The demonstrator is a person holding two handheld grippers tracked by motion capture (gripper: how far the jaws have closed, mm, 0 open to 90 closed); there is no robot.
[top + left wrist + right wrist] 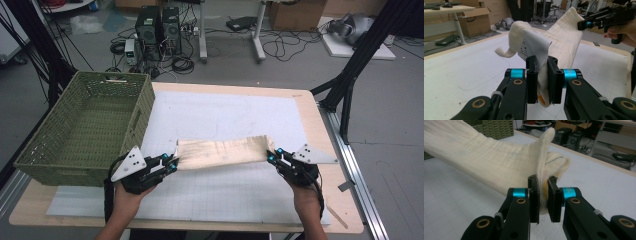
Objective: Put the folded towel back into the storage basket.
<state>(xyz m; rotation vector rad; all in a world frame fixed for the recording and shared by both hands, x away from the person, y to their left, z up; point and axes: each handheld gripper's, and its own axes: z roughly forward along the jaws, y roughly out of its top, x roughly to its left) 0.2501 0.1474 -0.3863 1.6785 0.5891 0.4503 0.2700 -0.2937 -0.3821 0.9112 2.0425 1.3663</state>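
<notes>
Even indoor light, soft shadows, slight blur, backgrounds soft.

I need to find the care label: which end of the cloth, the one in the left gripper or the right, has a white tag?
The end held by the left gripper: a white printed tag folds out of the cloth just above its fingers. The right gripper's end shows plain fabric.

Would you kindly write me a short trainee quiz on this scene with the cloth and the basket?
1. True or false: the cream cloth lies inside the green wicker basket.
2. Which claw grips the end bearing the white care label? A left claw B right claw
3. Fill in: the cloth is held stretched ____ the two claws.

Key: 1 false; 2 A; 3 between.
</notes>
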